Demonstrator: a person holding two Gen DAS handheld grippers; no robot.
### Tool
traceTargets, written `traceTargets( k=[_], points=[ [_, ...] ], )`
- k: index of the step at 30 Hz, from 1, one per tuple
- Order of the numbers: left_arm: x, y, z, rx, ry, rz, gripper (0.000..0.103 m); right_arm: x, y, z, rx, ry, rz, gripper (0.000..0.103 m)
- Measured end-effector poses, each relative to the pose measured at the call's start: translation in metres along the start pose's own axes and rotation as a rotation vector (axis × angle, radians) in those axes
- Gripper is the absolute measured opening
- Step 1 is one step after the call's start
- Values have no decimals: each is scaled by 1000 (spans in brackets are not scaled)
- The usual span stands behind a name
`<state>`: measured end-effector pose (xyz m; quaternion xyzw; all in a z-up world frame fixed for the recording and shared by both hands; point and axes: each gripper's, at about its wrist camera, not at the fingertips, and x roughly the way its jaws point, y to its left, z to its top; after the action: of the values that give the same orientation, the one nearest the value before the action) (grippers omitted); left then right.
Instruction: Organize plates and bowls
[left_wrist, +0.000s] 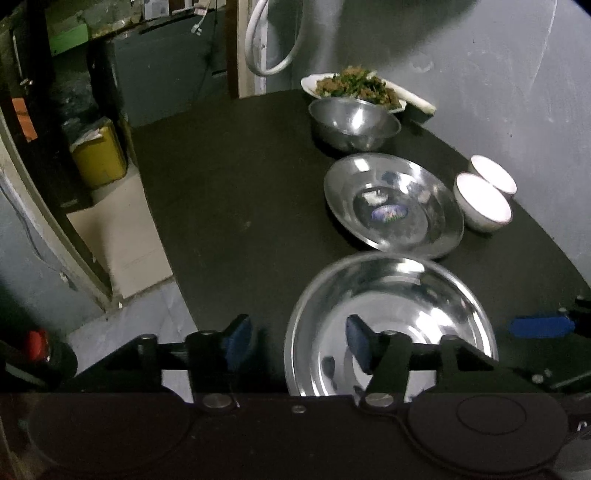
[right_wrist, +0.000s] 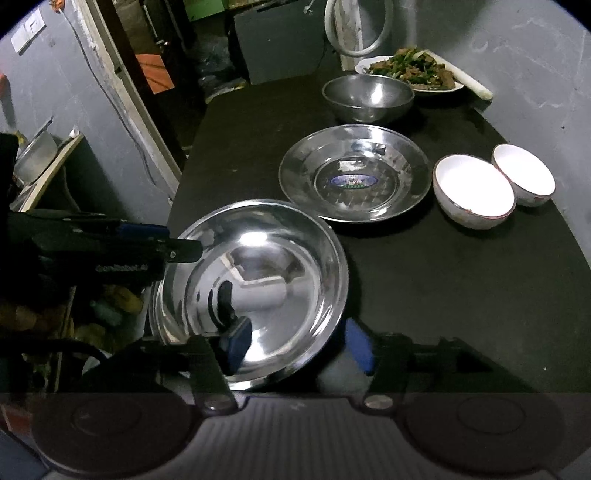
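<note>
A shiny steel plate (left_wrist: 406, 295) (right_wrist: 266, 266) lies at the near end of the black table, tilted and overhanging the table's left edge. My left gripper (left_wrist: 295, 341) is open; its right finger is inside the plate, its left finger outside the rim. My right gripper (right_wrist: 295, 345) is open and straddles the plate's near rim. A second steel plate (left_wrist: 393, 205) (right_wrist: 354, 173) with a sticker lies behind it. A steel bowl (left_wrist: 352, 123) (right_wrist: 369, 96) stands farther back. Two white bowls (left_wrist: 482, 201) (right_wrist: 474, 190) stand to the right.
A white plate of cooked food (left_wrist: 354, 88) (right_wrist: 413, 72) stands at the far end by the grey wall. The black table (left_wrist: 229, 192) (right_wrist: 461, 280) drops off on the left to the floor, where a yellow container (left_wrist: 98, 155) stands.
</note>
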<state>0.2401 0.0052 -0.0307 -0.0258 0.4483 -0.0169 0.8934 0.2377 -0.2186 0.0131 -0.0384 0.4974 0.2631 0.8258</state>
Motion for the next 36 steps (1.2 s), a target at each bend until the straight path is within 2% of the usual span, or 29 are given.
traceTargets(
  k=[1, 3, 5, 7, 12, 22, 28, 36],
  points=[
    [0, 1, 5, -2, -12, 3, 74, 0, -1, 0, 7, -3, 0, 70],
    [4, 2, 17, -8, -34, 8, 81, -2, -7, 0, 29, -18, 1, 79],
    [10, 4, 30, -15, -45, 7, 83, -4, -14, 2, 57, -44, -5, 87],
    [19, 5, 44, -24, -49, 4, 95, -4, -23, 5, 93, -70, -21, 93],
    [43, 6, 76, -37, -59, -28, 101, -1, -48, 17, 209, -119, -51, 103],
    [103, -4, 118, 10, -24, -72, 102, 21, -82, 43, 392, -201, -68, 103],
    [124, -8, 125, 26, 6, -92, 102, 42, -86, 52, 421, -202, -54, 102],
    [131, -7, 122, 18, 29, -117, 99, 58, -87, 54, 430, -182, -42, 82]
  ],
)
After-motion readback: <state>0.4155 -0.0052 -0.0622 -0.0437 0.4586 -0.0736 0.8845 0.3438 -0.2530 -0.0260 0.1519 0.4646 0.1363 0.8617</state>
